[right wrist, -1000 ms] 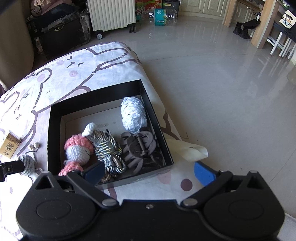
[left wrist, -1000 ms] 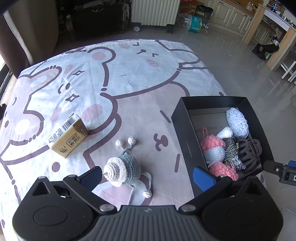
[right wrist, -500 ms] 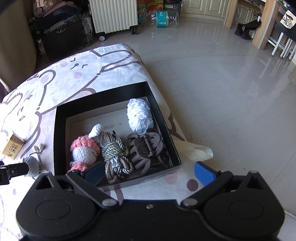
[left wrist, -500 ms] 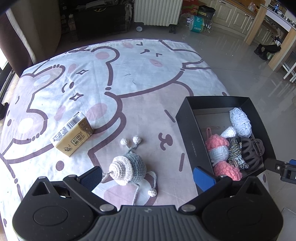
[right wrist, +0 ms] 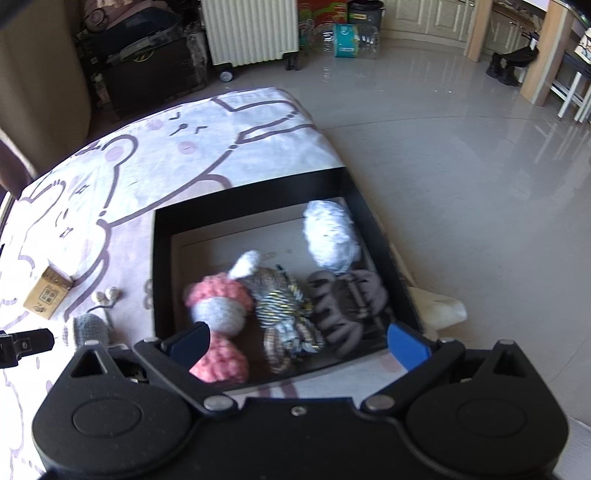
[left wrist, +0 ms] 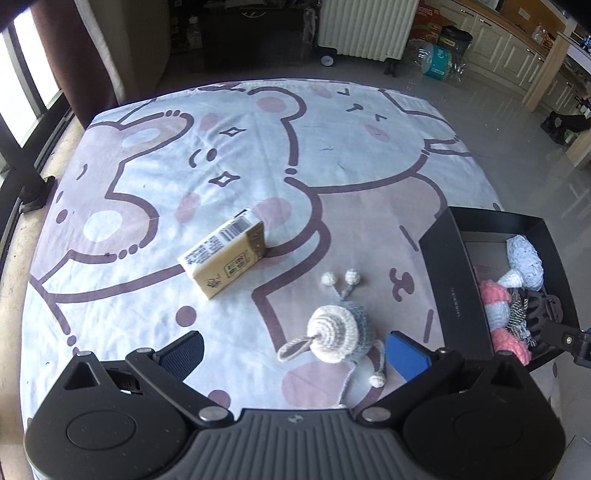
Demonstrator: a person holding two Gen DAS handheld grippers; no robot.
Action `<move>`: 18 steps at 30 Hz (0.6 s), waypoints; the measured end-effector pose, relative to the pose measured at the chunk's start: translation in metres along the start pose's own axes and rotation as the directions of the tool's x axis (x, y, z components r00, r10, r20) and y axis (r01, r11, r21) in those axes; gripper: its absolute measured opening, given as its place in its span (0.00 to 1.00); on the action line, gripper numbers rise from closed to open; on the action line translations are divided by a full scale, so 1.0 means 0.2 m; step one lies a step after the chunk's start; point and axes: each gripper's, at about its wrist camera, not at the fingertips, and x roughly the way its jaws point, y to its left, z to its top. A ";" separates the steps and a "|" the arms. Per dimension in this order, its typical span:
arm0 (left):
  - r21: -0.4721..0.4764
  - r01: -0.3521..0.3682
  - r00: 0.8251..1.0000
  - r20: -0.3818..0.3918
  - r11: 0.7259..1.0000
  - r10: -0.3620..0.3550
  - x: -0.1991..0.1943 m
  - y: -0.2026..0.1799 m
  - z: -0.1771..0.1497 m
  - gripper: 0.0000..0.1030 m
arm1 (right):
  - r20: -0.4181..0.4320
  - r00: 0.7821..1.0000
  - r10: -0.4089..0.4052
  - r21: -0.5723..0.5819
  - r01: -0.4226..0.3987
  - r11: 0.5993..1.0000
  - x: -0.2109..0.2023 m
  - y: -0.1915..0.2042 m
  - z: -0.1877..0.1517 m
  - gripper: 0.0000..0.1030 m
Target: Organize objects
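Note:
A grey and cream crochet toy (left wrist: 338, 328) with pompom strings lies on the bear-print sheet (left wrist: 229, 155), between the tips of my open, empty left gripper (left wrist: 295, 350). A tan carton (left wrist: 225, 258) lies a little farther left. A black box (left wrist: 448, 280) at the right holds a pink crochet toy (right wrist: 218, 299), a striped rope knot (right wrist: 284, 314), a dark hair claw (right wrist: 347, 302) and a pale yarn ball (right wrist: 330, 236). My right gripper (right wrist: 297, 345) is open and empty, over the box's near edge (right wrist: 162, 273).
The sheet's right edge drops to a glossy tiled floor (right wrist: 461, 166). A white radiator (left wrist: 364, 29) and dark luggage (right wrist: 147, 70) stand beyond the far edge. A white cloth strap (right wrist: 439, 310) hangs beside the box.
My left gripper has shifted left and forward, so the crochet toy now sits nearer its right finger and the carton nearer centre. My right gripper has moved closer over the box.

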 end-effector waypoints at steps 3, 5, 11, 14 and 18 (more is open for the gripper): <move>-0.024 -0.016 1.000 -0.001 1.000 0.016 -0.01 0.08 -0.01 1.00 | -0.003 1.000 0.011 -0.015 -0.011 1.000 0.01 0.07 0.00 1.00; -0.039 -0.025 1.000 0.001 0.999 0.025 -0.01 0.13 -0.01 1.00 | -0.005 1.000 0.018 -0.025 -0.018 1.000 0.02 0.12 0.00 1.00; -0.073 -0.043 0.999 0.001 0.996 0.043 -0.03 0.26 -0.03 1.00 | -0.008 0.999 0.046 -0.046 -0.047 0.998 0.03 0.25 -0.01 1.00; -0.092 -0.049 0.999 0.000 0.995 0.049 -0.03 0.31 -0.04 1.00 | -0.009 0.998 0.062 -0.061 -0.062 0.996 0.03 0.32 -0.01 1.00; -0.120 -0.061 0.998 0.002 0.991 0.061 -0.04 0.39 -0.05 1.00 | -0.007 0.997 0.076 -0.096 -0.076 0.992 0.03 0.41 -0.01 1.00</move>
